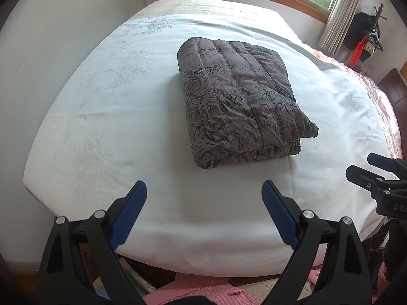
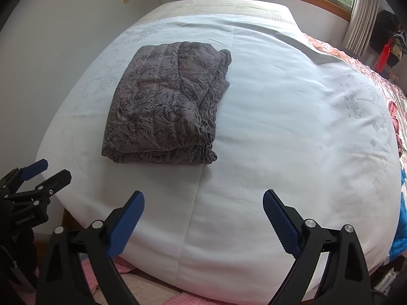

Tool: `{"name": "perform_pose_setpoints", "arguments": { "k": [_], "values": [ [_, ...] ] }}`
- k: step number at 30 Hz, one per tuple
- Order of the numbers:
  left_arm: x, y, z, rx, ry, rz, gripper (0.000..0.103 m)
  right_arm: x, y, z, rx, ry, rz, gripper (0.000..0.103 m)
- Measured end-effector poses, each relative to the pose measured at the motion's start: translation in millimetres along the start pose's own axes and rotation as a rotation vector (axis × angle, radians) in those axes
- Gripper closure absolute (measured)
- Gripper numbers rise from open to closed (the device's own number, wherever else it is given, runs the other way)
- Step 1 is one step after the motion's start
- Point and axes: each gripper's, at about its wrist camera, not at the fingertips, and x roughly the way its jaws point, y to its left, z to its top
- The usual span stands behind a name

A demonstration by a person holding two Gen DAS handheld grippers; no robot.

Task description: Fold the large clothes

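Showing jacket's [image 2: 165,104] gathered hem, R view.

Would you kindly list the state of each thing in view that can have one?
Quilted jacket: folded into a compact bundle, lying on the bed.
White bedcover: spread flat.
Left gripper: jaws open, empty.
Right gripper: jaws open, empty.
Curtain: drawn aside.

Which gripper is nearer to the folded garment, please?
Left, slightly. The left gripper faces the garment almost head-on; the right gripper sits off to its right. Both are open, short of it.
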Motion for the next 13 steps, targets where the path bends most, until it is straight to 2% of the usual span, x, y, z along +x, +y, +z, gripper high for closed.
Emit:
{"name": "perform_pose_setpoints", "arguments": {
  "k": [13],
  "values": [
    [0.7,-0.8,1.4,0.004,0.002,-0.001,0.012,2.7,-2.4,-0.7,0.007,0.006,0.001,0.008]
  ]
}}
